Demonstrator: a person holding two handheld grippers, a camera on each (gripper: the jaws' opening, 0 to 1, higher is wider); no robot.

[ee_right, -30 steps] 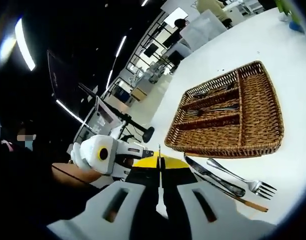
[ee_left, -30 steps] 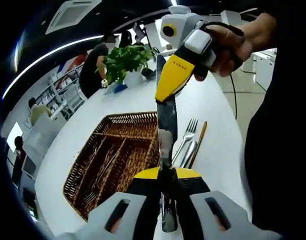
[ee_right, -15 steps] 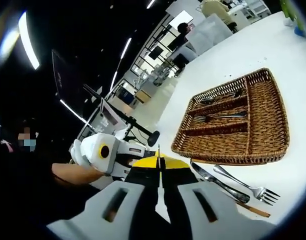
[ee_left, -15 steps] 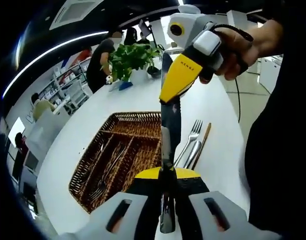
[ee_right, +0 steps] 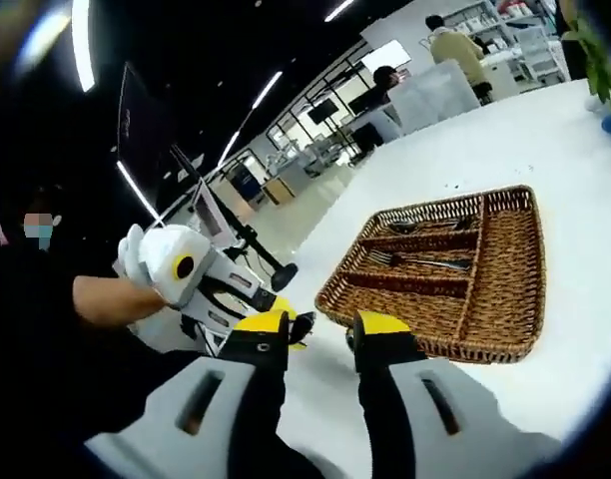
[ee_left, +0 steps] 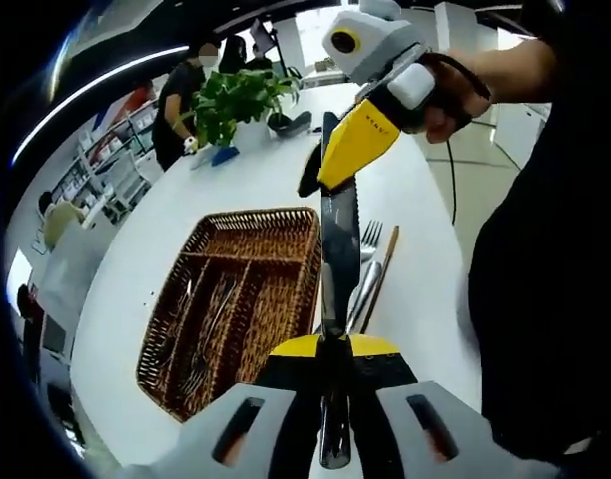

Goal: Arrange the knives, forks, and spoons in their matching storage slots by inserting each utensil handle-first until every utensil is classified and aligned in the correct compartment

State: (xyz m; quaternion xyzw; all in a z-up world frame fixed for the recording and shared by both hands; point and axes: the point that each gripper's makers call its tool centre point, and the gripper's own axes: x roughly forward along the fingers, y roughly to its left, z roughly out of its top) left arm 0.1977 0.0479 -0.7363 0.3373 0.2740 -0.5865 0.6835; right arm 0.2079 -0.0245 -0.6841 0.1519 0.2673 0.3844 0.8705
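Note:
My left gripper (ee_left: pixel 335 345) is shut on a steel knife (ee_left: pixel 339 249), whose blade stands up from the jaws over the table. Around the blade's top end is my right gripper (ee_left: pixel 351 152), coming in from the upper right in a hand. In the right gripper view my right gripper (ee_right: pixel 320 327) is open, its yellow tips apart, and the left gripper (ee_right: pixel 271 321) faces it from the left. The wicker cutlery tray (ee_left: pixel 286 225) lies on the white table with forks and spoons (ee_left: pixel 211 319) in its long slots. A fork (ee_right: pixel 425 261) lies in one slot of the tray (ee_right: pixel 515 299).
Beside the tray's right edge lie a loose fork (ee_left: pixel 369 238), a steel handle (ee_left: pixel 363 289) and a wooden-handled piece (ee_left: pixel 383 274). A potted plant (ee_left: pixel 241 100) stands at the table's far end, with a person (ee_left: pixel 181 110) behind it. My dark sleeve (ee_left: pixel 545 249) borders the table's right edge.
My right gripper has opened and let go of the knife's top end. My left gripper still holds the knife. Both views have shifted a little.

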